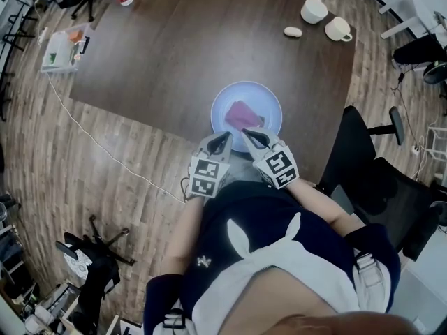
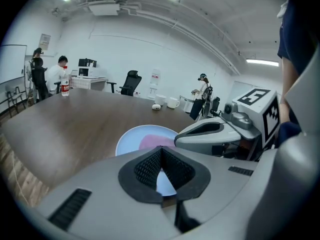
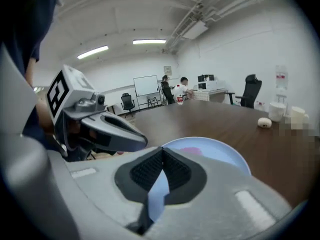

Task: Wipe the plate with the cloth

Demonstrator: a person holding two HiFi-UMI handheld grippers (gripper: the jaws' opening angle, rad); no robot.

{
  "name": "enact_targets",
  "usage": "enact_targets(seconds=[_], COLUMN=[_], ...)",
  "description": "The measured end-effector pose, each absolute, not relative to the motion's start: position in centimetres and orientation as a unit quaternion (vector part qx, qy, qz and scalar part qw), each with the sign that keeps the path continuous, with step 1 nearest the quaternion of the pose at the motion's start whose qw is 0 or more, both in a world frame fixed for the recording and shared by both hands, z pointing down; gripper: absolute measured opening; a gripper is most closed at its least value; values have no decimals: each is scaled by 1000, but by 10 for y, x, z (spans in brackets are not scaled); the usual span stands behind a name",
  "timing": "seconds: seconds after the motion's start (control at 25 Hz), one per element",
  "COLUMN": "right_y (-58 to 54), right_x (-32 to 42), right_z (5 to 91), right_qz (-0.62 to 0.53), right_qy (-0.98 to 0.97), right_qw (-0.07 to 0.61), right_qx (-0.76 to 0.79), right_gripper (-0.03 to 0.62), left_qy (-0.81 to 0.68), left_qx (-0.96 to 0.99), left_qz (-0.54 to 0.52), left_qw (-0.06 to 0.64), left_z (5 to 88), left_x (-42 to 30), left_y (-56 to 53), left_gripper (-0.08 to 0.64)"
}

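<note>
Pink cloth lay on pale blue plate, frame centre. Left gripper and right gripper just below it, both with jaws closed, empty. Scene fitted either cloth awaiting pickup or wiping over; next move unsettled.

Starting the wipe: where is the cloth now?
Head view: the pink cloth lies on the blue plate, at the near edge of the table, just ahead of the left hand-held gripper and right hand-held gripper.
</note>
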State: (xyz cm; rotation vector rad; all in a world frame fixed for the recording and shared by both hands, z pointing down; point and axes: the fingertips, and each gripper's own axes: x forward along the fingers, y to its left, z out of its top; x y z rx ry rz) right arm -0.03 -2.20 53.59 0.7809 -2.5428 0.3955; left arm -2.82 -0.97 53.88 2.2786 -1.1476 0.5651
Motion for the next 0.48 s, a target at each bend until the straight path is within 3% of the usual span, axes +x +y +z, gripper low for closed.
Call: enact_targets(seconds=[0.16,0.48], right_y=[-27,-15], right_x=[5,-3], right_z=[535,525], right_qz=[229,221], right_qy=[-905,-911], right_qw=[196,204], right_qx=[299,283], right_gripper=[-2,-2], left_qy=[-427,-435], left_qx=[842,842], left_qz=[210,197], left_qw=[254,251], left_z=[537,529], left_x=[-27,-25], left_y=[-2,6], left_gripper=[5,5])
